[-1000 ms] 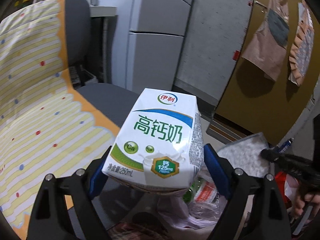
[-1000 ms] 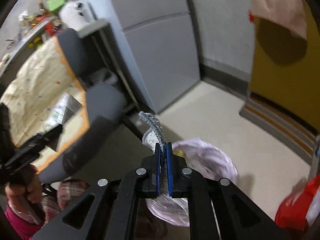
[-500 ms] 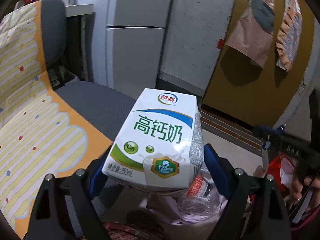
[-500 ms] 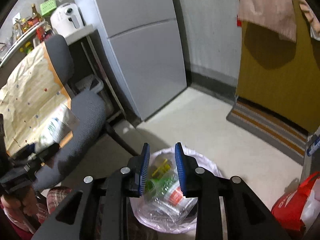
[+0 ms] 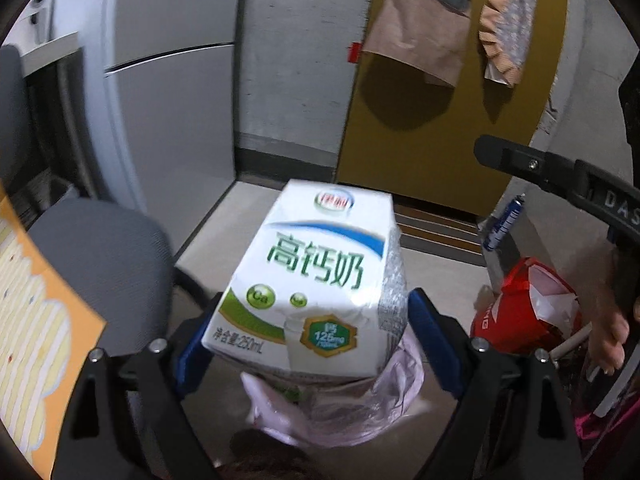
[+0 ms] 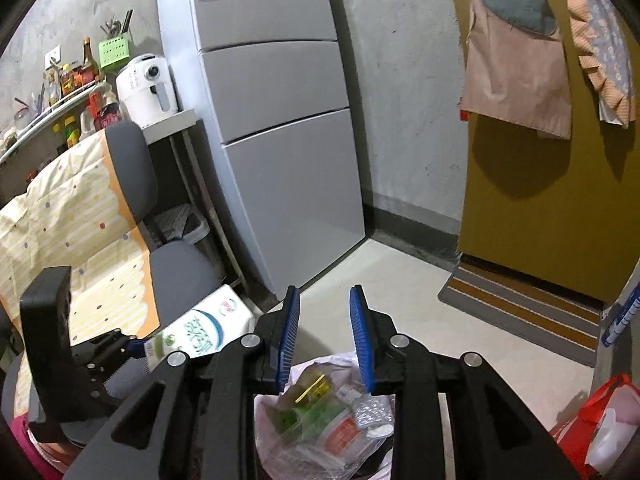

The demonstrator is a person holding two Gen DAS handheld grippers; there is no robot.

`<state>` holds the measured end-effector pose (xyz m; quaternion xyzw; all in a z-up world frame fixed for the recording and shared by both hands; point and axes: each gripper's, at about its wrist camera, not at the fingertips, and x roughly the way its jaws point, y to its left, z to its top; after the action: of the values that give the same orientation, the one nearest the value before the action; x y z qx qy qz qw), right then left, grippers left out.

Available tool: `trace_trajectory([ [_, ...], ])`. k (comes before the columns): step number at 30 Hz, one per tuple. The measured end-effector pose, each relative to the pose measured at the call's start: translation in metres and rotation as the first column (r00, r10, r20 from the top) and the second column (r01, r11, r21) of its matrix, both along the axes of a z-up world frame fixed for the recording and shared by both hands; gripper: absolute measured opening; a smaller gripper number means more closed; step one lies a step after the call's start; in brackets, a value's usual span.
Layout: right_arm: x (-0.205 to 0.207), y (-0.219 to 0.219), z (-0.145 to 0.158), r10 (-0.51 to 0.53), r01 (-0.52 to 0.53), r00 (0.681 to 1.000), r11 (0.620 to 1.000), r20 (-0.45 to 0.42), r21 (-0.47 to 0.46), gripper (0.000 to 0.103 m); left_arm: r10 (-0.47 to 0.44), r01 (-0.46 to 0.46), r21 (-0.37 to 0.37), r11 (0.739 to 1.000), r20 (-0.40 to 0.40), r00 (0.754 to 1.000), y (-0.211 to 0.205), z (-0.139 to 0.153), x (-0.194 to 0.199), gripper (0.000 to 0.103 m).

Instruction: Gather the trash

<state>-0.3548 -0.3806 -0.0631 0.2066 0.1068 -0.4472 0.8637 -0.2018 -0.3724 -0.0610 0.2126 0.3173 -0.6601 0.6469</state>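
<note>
Our left gripper (image 5: 308, 332) clamped the milk carton (image 5: 316, 280) above the trash bag (image 5: 340, 408) at 6 o'clock. Right gripper (image 6: 325, 340) hung apart, empty. Next, we judged, release over the bag's mouth.

Home kitchen — fridge (image 6: 276, 128), condiment shelf (image 6: 60, 92)

Carton (image 5: 316, 280), between left claw pads: white, green lettering, blue arc, green band.
Pads (image 6: 290, 336): blue; claw bodies black.
Bag (image 6: 320, 420), below right claw: translucent pale lilac.
Chair (image 6: 132, 168), left: grey.
Cloth (image 6: 80, 216): cream stripes, orange border, coloured dots.
Fridge (image 6: 280, 120), ahead: grey.
Door (image 6: 540, 220), right: mustard.
Red bag (image 5: 524, 308).
</note>
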Motion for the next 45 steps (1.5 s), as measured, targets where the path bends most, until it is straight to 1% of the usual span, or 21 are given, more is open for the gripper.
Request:
trace_trajectory([
  [1, -0.002, -0.002, -0.002, -0.003, 0.003, 1.000, 1.000, -0.001, 0.006, 0.028, 0.006, -0.006, 0.001, 1.000, 0.007, 1.000, -0.004, -0.003, -0.001, 0.097],
  [3, -0.002, -0.004, -0.006, 0.002, -0.001, 1.000, 1.000, -0.007, 0.019, 0.028, 0.032, -0.033, 0.029, 0.999, 0.027, 0.999, -0.010, -0.012, 0.002, 0.097],
  [6, 0.003, -0.007, -0.013, 0.017, -0.016, 1.000, 0.999, -0.022, 0.044, 0.028, 0.099, -0.100, 0.042, 0.994, 0.026, 0.995, -0.002, -0.015, 0.017, 0.097],
  [7, 0.008, -0.007, -0.016, 0.036, -0.035, 0.999, 0.998, -0.027, 0.062, 0.028, 0.128, -0.129, 0.043, 0.991, 0.027, 0.991, 0.003, -0.014, 0.024, 0.097],
  [8, 0.012, -0.007, -0.018, 0.053, -0.051, 0.998, 0.996, -0.030, 0.076, 0.028, 0.179, -0.181, 0.054, 0.982, 0.045, 0.983, 0.010, -0.012, 0.033, 0.097],
  [10, 0.021, -0.004, -0.023, 0.091, -0.086, 0.995, 0.991, -0.046, 0.103, 0.029, 0.247, -0.253, 0.066, 0.965, 0.085, 0.965, 0.021, -0.008, 0.042, 0.097],
  [12, 0.030, -0.001, -0.027, 0.133, -0.124, 0.989, 0.984, -0.067, 0.129, 0.033, 0.307, -0.317, 0.071, 0.946, 0.122, 0.944, 0.037, -0.003, 0.049, 0.097],
  [13, 0.036, 0.001, -0.029, 0.164, -0.151, 0.984, 0.976, -0.075, 0.155, 0.038, 0.325, -0.335, 0.074, 0.939, 0.122, 0.938, 0.044, -0.001, 0.052, 0.097],
  [15, 0.044, 0.005, -0.033, 0.207, -0.187, 0.975, 0.962, -0.083, 0.199, 0.041, 0.365, -0.377, 0.098, 0.921, 0.122, 0.923, 0.057, 0.003, 0.056, 0.097],
  [17, 0.051, 0.013, -0.035, 0.234, -0.207, 0.967, 0.952, -0.102, 0.226, 0.044, 0.386, -0.399, 0.127, 0.908, 0.115, 0.915, 0.067, 0.007, 0.060, 0.097],
  [20, 0.057, 0.024, -0.028, 0.256, -0.222, 0.957, 0.949, -0.134, 0.224, 0.050, 0.413, -0.430, 0.165, 0.887, 0.131, 0.901, 0.079, 0.012, 0.058, 0.097],
  [22, 0.056, 0.030, -0.020, 0.264, -0.232, 0.955, 0.950, -0.136, 0.210, 0.060, 0.433, -0.455, 0.187, 0.870, 0.150, 0.889, 0.087, 0.019, 0.056, 0.097],
  [23, 0.057, 0.035, -0.016, 0.263, -0.232, 0.953, 0.952, -0.148, 0.199, 0.062, 0.444, -0.468, 0.193, 0.863, 0.154, 0.883, 0.091, 0.023, 0.055, 0.097],
  [26, 0.060, 0.048, -0.004, 0.278, -0.249, 0.944, 0.954, -0.179, 0.165, 0.065, 0.475, -0.498, 0.193, 0.845, 0.153, 0.866, 0.106, 0.033, 0.054, 0.097],
  [29, 0.063, 0.056, 0.001, 0.313, -0.287, 0.931, 0.946, -0.186, 0.151, 0.069, 0.523, -0.546, 0.189, 0.816, 0.160, 0.837, 0.125, 0.044, 0.055, 0.097],
  [30, 0.065, 0.059, 0.002, 0.323, -0.298, 0.926, 0.943, -0.193, 0.150, 0.073, 0.533, -0.557, 0.187, 0.809, 0.164, 0.830, 0.130, 0.046, 0.054, 0.097],
  [31, 0.067, 0.062, 0.003, 0.336, -0.310, 0.920, 0.939, -0.200, 0.151, 0.075, 0.548, -0.572, 0.184, 0.800, 0.166, 0.820, 0.137, 0.049, 0.054, 0.097],
  [33, 0.070, 0.066, 0.004, 0.357, -0.331, 0.911, 0.931, -0.206, 0.152, 0.076, 0.570, -0.593, 0.187, 0.783, 0.164, 0.805, 0.152, 0.051, 0.054, 0.097],
  [37, 0.073, 0.076, 0.006, 0.384, -0.358, 0.897, 0.922, -0.221, 0.147, 0.078, 0.605, -0.626, 0.220, 0.748, 0.164, 0.779, 0.174, 0.047, 0.055, 0.097],
  [41, 0.076, 0.083, 0.009, 0.395, -0.372, 0.891, 0.918, -0.223, 0.139, 0.078, 0.648, -0.666, 0.237, 0.707, 0.158, 0.745, 0.194, 0.045, 0.060, 0.096],
  [45, 0.078, 0.085, 0.010, 0.400, -0.378, 0.889, 0.916, -0.224, 0.137, 0.078, 0.668, -0.685, 0.234, 0.690, 0.160, 0.727, 0.203, 0.046, 0.063, 0.097],
])
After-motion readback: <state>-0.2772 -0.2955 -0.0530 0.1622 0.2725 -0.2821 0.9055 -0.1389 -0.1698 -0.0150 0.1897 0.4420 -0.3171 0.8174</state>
